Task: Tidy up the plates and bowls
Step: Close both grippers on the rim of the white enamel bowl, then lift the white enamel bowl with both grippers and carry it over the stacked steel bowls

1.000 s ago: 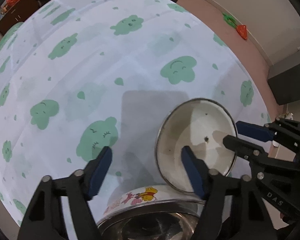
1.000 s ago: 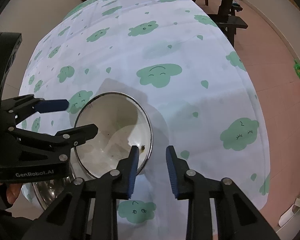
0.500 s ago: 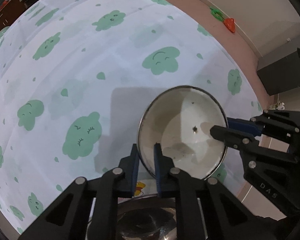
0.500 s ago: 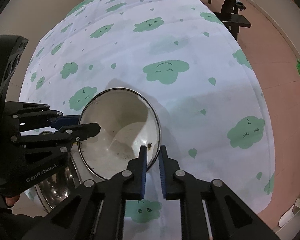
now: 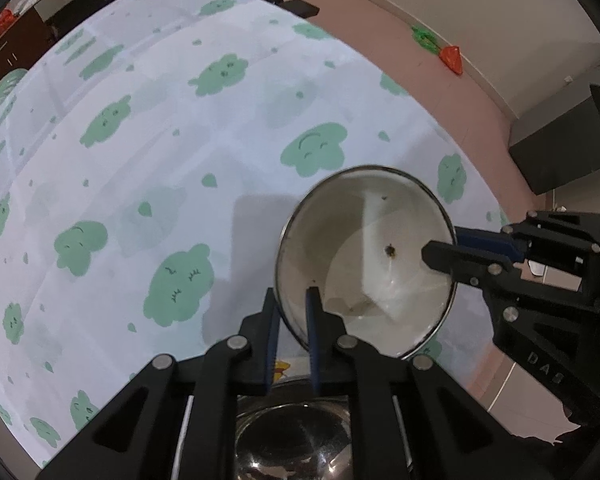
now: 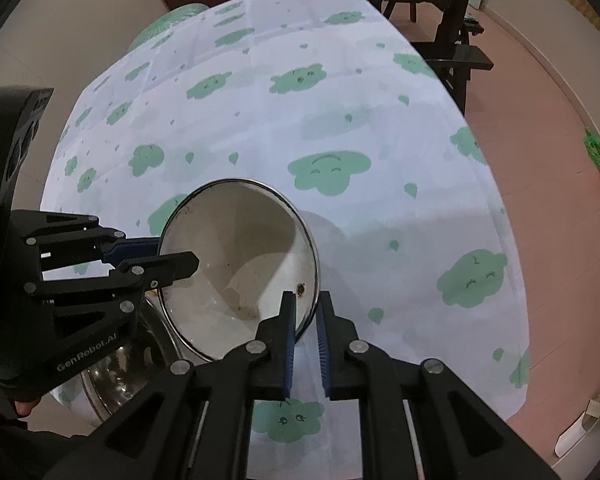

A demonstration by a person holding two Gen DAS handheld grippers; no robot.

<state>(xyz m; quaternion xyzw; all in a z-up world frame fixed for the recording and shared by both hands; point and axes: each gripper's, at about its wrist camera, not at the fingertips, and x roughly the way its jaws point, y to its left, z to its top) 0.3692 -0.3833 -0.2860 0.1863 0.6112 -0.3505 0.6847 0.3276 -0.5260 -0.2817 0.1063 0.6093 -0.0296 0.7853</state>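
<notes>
White enamel bowl (image 5: 366,258), lower right of the left wrist view, above the worktop (image 5: 220,140). Left gripper (image 5: 290,320) and right gripper (image 6: 306,316) clamped on opposite rims. Likely stiff, light, slick, chip-prone; thin rim is the hold. Steel bowl (image 5: 292,440) below.

A white tablecloth (image 5: 228,152) with mint-green smiling clouds and droplets fills the frame. At lower centre, a cream-white bowl (image 5: 380,280) with brownish stains has a dark metallic rim; pinkish floor (image 6: 540,100) lies at right.
</notes>
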